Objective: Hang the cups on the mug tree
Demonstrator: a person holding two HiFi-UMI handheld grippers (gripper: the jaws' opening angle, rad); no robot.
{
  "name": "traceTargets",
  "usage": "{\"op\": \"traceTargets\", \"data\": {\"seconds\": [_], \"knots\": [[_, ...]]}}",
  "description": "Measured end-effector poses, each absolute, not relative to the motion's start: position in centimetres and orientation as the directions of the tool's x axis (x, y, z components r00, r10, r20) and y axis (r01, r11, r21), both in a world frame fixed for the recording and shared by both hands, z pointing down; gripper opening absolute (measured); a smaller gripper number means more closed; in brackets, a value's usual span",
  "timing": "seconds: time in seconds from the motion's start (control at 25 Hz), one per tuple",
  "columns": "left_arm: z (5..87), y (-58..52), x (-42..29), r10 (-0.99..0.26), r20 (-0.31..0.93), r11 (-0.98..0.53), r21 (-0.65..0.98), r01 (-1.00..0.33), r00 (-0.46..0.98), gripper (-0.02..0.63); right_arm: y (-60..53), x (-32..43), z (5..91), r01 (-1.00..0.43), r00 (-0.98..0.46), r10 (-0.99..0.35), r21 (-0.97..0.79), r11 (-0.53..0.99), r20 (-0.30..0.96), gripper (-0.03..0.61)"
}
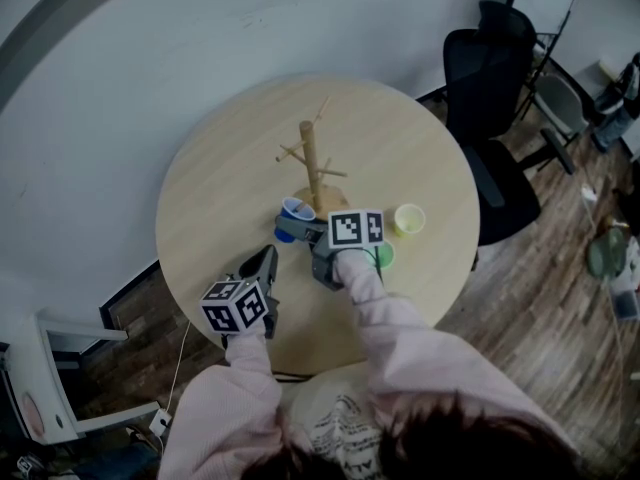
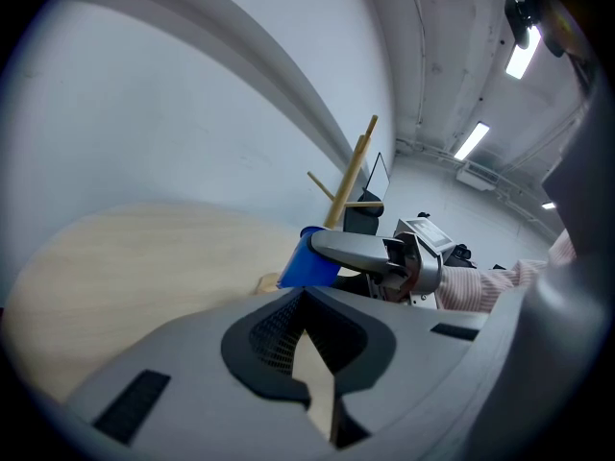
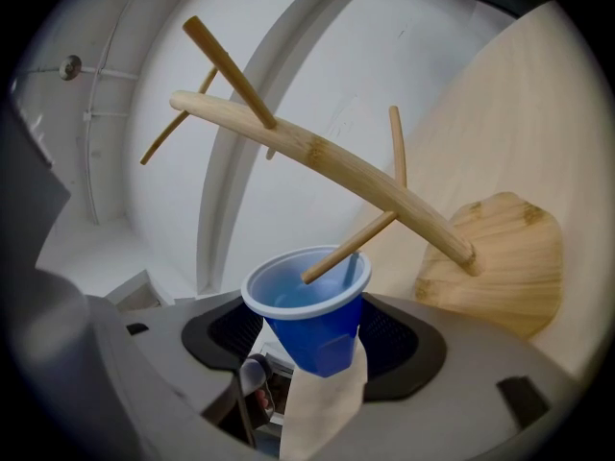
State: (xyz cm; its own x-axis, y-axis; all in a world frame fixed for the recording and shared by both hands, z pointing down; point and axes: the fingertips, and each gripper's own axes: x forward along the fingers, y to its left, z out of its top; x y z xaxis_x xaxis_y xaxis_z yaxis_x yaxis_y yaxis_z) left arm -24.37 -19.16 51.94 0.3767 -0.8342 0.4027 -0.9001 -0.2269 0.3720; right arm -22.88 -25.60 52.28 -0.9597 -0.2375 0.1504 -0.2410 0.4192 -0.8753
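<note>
Table (image 1: pixel 220 198), round, of pale wood, with tree (image 1: pixel 311 158) upright near the middle on a flat base (image 3: pixel 500 257). Between the pads of right gripper (image 1: pixel 297 226), blue cup (image 3: pixel 315 327), pinched at the sides with the jaws wide about it, mouth turned toward the tree and partly up. Tip of one low peg (image 3: pixel 351 248) just inside the cup's rim, as seen in the right gripper view; touching the inner wall or not, impossible to tell. Blue cup just beside the base, on the person's side of it, and raised above the tabletop in the left gripper view. Left gripper (image 1: pixel 268 256) low over the near part of the table, to the left of the right gripper and apart from the tree, jaws pressed together at the tips with nothing between them. Yellow cup (image 1: pixel 409 219) upright on the table to the right of the base, mouth up. Green cup (image 1: pixel 384 256) near it, closer to the person, partly hidden behind the right gripper's marker cube (image 1: pixel 356 229). Pink sleeves (image 1: pixel 400 328) behind both grippers. Black chair (image 1: pixel 490 98) beyond the table's far right edge, on a wooden floor (image 1: pixel 560 298).
</note>
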Motion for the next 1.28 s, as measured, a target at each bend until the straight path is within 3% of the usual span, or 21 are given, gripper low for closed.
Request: {"op": "traceTargets", "data": {"seconds": [1.28], "knots": [[51.9, -19.7, -23.4, -0.829, 0.413, -0.239, 0.347, -0.907, 0.376, 0.000, -28.7, -21.0, 52.4, -0.123, -0.953, -0.297, -0.966, 0.227, 0.052, 0.302]]}}
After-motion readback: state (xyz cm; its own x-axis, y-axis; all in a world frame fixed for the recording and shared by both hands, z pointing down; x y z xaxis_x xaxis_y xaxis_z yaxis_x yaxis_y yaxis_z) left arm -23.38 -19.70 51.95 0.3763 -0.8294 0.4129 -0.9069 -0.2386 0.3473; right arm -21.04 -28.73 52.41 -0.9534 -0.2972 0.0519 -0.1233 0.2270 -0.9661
